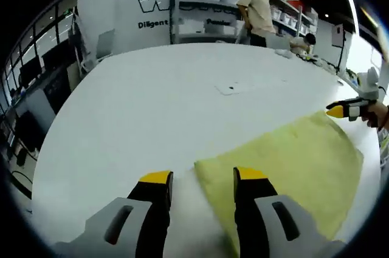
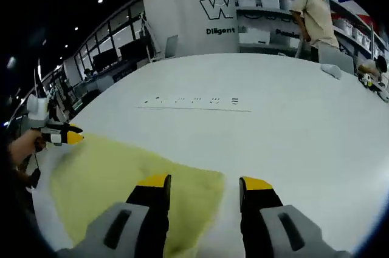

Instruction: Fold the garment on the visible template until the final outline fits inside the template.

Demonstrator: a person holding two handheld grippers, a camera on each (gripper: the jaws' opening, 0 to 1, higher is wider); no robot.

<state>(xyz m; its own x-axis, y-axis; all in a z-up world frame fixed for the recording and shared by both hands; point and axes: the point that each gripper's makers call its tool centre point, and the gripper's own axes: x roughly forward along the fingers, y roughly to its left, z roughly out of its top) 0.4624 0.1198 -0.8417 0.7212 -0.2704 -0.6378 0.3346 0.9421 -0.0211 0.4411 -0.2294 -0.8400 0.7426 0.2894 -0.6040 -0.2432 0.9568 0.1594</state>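
Yellow garment (image 1: 285, 167) lies flat on white tabletop (image 1: 152, 106). Left gripper (image 1: 203, 180) released over near corner; right gripper (image 2: 205, 184) released over opposite corner. Person (image 1: 258, 12) stands behind.

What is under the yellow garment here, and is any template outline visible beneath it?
The yellow garment lies flat on the white table. Only bare tabletop shows around its edges; whatever lies beneath is covered. A faint marked line sits farther along the table.

White wall (image 2: 182, 9) — big "W", "Diligent" beneath (rest cut off).
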